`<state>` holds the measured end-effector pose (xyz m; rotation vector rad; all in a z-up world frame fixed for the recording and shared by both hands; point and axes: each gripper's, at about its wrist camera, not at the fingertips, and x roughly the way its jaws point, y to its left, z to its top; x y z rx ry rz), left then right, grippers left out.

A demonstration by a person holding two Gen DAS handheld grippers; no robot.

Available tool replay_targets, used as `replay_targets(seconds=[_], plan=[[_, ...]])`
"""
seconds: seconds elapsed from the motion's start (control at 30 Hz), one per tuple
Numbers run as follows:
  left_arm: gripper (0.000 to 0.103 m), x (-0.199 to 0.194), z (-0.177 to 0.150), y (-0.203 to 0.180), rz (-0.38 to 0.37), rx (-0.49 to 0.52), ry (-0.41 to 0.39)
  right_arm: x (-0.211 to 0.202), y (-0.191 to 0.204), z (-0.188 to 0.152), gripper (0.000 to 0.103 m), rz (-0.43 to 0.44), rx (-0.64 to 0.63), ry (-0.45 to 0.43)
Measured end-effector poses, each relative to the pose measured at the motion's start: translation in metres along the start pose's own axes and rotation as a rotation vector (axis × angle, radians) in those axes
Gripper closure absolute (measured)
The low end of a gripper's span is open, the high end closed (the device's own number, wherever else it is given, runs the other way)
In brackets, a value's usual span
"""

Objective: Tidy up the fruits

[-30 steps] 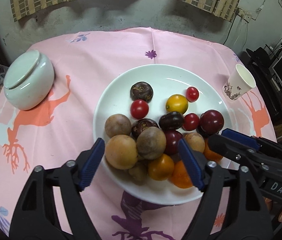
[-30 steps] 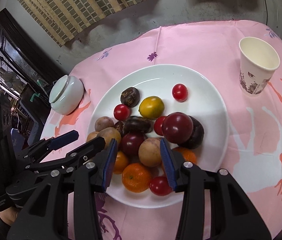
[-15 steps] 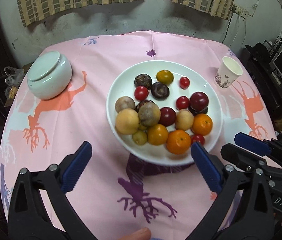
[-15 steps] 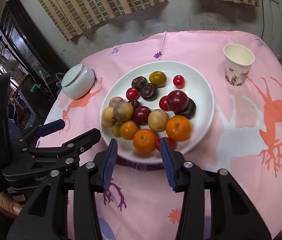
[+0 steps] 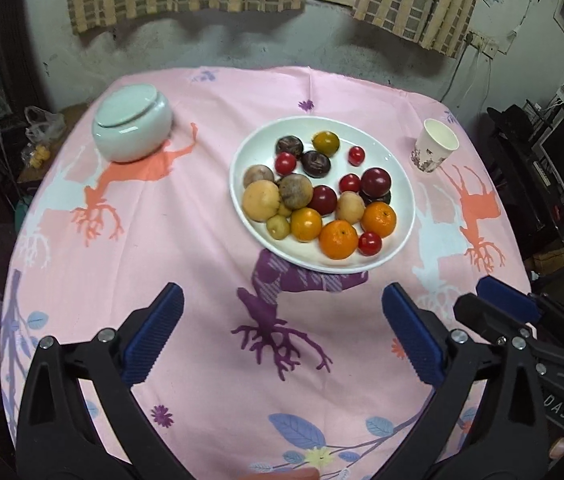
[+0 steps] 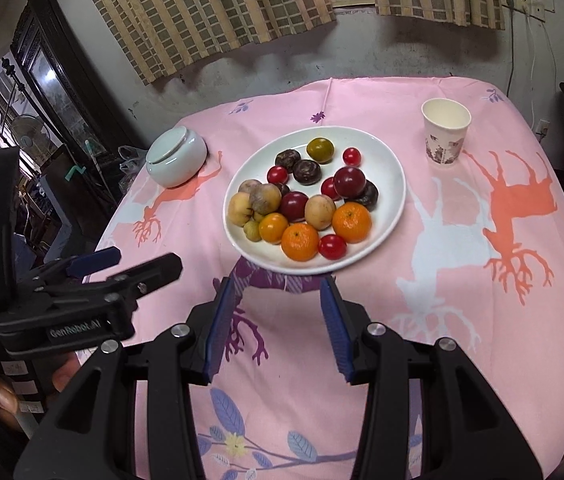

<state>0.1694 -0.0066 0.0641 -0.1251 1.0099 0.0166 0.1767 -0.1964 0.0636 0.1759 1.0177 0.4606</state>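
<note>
A white plate (image 5: 378, 148) on the pink tablecloth holds several fruits. Two oranges (image 5: 338, 239) lie at its near edge, with brown-yellow round fruits (image 5: 261, 201) on the left. Dark red plums (image 5: 376, 179), cherry tomatoes (image 5: 369, 243) and dark wrinkled fruits (image 5: 315, 163) fill the rest. My left gripper (image 5: 282, 294) hangs above the cloth short of the plate, open wide and empty. My right gripper (image 6: 278, 284) also stands back from the plate (image 6: 382, 168), its jaws narrowly apart with nothing between them. Each gripper shows at the edge of the other's view.
A pale green lidded jar (image 5: 132, 128) stands at the back left of the table. A patterned paper cup (image 5: 436, 150) stands right of the plate. Dark furniture and shelves crowd both sides of the table, and a curtained wall lies behind it.
Both grippers have drawn back and up from over the fruit to the near side of the plate. The left jaws have spread wider. The right jaws keep the same gap.
</note>
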Motion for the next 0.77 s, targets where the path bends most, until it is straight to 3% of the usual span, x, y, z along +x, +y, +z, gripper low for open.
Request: replay_targets(seconds=[0.43, 0.53, 0.77], plan=[[0.002, -0.019, -0.030, 0.002, 0.035, 0.037, -0.003, -0.014, 0.009, -0.026, 0.058, -0.004, -0.004, 0.012], [0.002, -0.019, -0.036, -0.001, -0.002, 0.055, 0.006, -0.017, 0.008, -0.029, 0.023, -0.014, 0.009, -0.008], [0.002, -0.010, -0.052, -0.001, 0.008, 0.048, 0.065, -0.021, 0.006, -0.039, 0.012, -0.039, 0.025, -0.005]])
